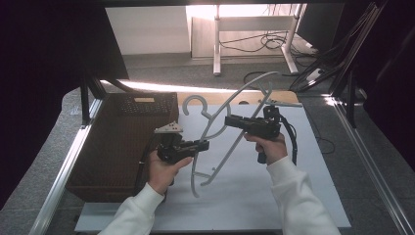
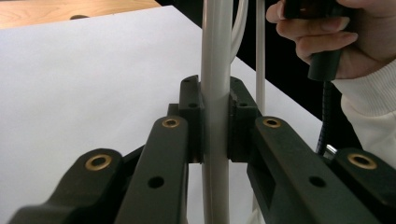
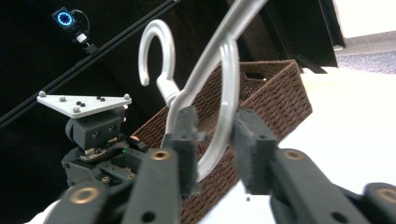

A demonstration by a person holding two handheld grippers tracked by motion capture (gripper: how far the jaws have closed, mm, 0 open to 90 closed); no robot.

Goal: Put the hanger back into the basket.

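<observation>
A white plastic hanger [image 1: 224, 155] is held in the air over the white board [image 1: 254, 196]. My left gripper [image 1: 204, 144] is shut on one of its bars. In the left gripper view the pads clamp that upright bar [image 2: 215, 56] from both sides at the left gripper [image 2: 215, 121]. My right gripper [image 1: 228, 120] reaches in from the right, near the hook end. In the right gripper view the jaws of the right gripper [image 3: 217, 135] stand apart, and the hanger's curved arm [image 3: 230, 84] passes between them with a gap at the right pad.
A dark woven basket [image 1: 122, 142] stands at the left of the board, also seen behind the hanger [image 3: 275, 88]. The left gripper's grey plate [image 3: 84, 103] is close by. A metal frame rail [image 1: 63, 171] borders the table. Cables lie on the floor [image 1: 274, 41] beyond.
</observation>
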